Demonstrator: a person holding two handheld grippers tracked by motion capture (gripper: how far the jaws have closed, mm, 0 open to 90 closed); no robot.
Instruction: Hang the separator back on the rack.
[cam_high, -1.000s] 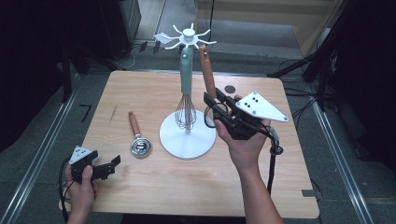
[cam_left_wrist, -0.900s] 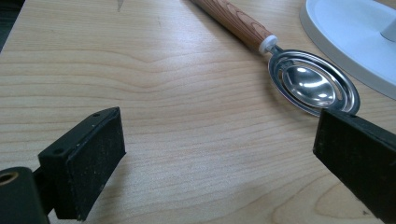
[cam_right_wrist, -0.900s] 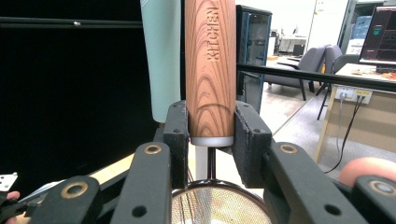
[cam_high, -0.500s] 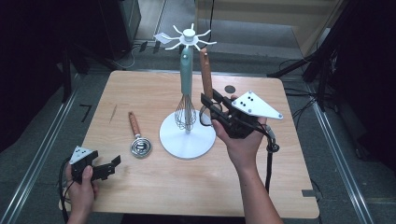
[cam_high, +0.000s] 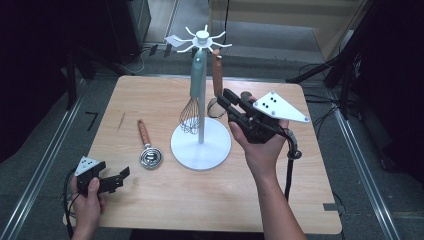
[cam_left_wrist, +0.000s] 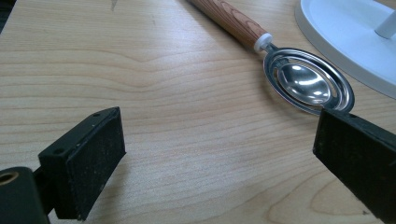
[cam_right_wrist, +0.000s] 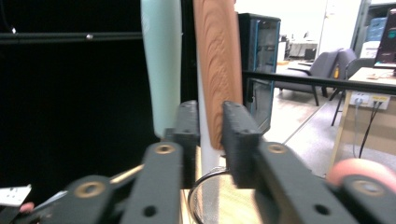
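Note:
A white stand (cam_high: 200, 147) carries a teal-handled whisk (cam_high: 198, 75) and a wooden-handled utensil (cam_high: 217, 75) on its top hooks. My right gripper (cam_high: 226, 96) reaches in from the right at the lower end of that wooden handle (cam_right_wrist: 218, 70). Its jaws (cam_right_wrist: 211, 116) have just been closing and now stand almost together, with the handle's narrow lower end between the pads. A metal ring hangs just below. My left gripper (cam_high: 116, 179) rests open at the table's front left, jaws (cam_left_wrist: 217, 135) wide apart over bare wood. A second wooden-handled utensil with a metal bowl (cam_left_wrist: 306, 84) lies beyond it.
The wooden table (cam_high: 280, 200) has railed edges at both sides and dark floor around it. The stand's round base (cam_left_wrist: 345, 32) lies close to the right of the lying utensil (cam_high: 146, 145). A cable trails from the right gripper along the forearm.
The right gripper's jaws have drawn together around the lower end of the hanging wooden handle. The right hand barely shifted, and the left hand and gripper kept still.

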